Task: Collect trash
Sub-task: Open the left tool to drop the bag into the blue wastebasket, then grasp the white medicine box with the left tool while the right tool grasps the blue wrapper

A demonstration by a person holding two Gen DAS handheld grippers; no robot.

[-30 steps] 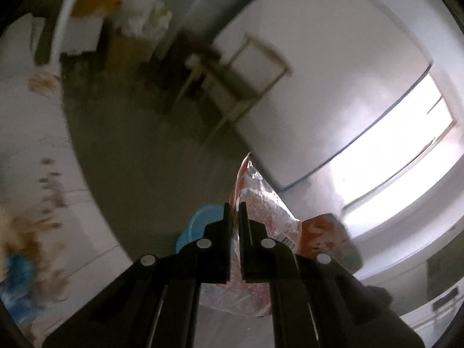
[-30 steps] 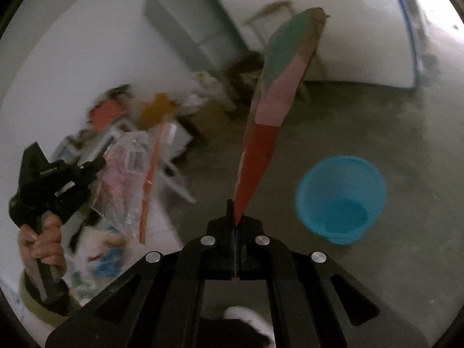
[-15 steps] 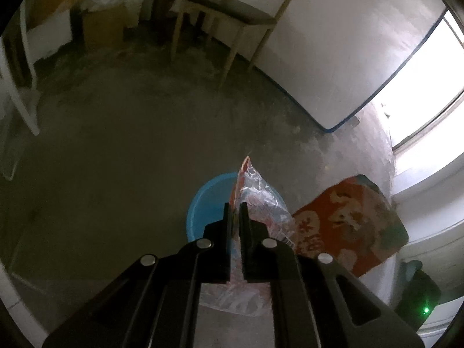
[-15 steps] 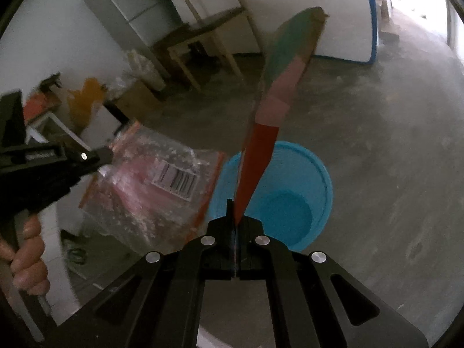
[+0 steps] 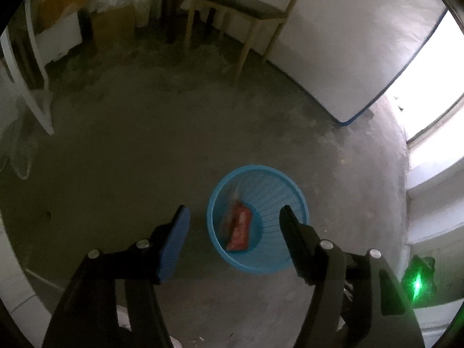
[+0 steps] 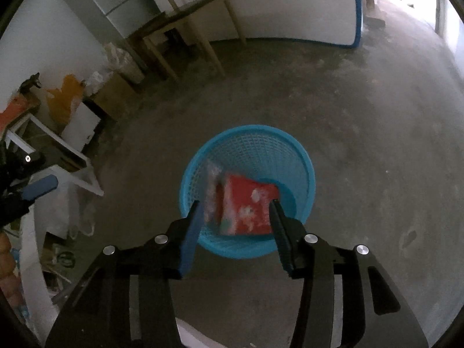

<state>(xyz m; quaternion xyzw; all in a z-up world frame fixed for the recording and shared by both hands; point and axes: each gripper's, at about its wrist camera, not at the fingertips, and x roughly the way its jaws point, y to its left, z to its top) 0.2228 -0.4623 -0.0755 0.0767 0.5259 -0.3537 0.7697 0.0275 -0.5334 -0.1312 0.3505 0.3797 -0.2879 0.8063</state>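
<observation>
Two tools hang over the bin, jaws just sprung apart and empty: left tool (image 5: 233, 216), right tool (image 6: 235, 210). Below them both wrappers lie inside the blue bin (image 6: 307, 159) on the floor: the clear bag (image 6: 211, 194) beside the red packet (image 6: 246, 203). This drop looks finished; next, find more trash beyond, perhaps near the chair (image 5: 246, 5)

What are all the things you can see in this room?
Basket: one, blue, on the grey floor, below both grippers.
Red packet: one, red, inside the basket.
Clear wrapper: one, see-through, inside the basket, left of the red packet.
Chair: one, pale wood, dark seat, by the white wall.
Cardboard box: one, brown, far corner.
Left gripper: one, black, jaws just opened, nothing between them.
Right gripper: one, black, jaws just opened, nothing between them.
</observation>
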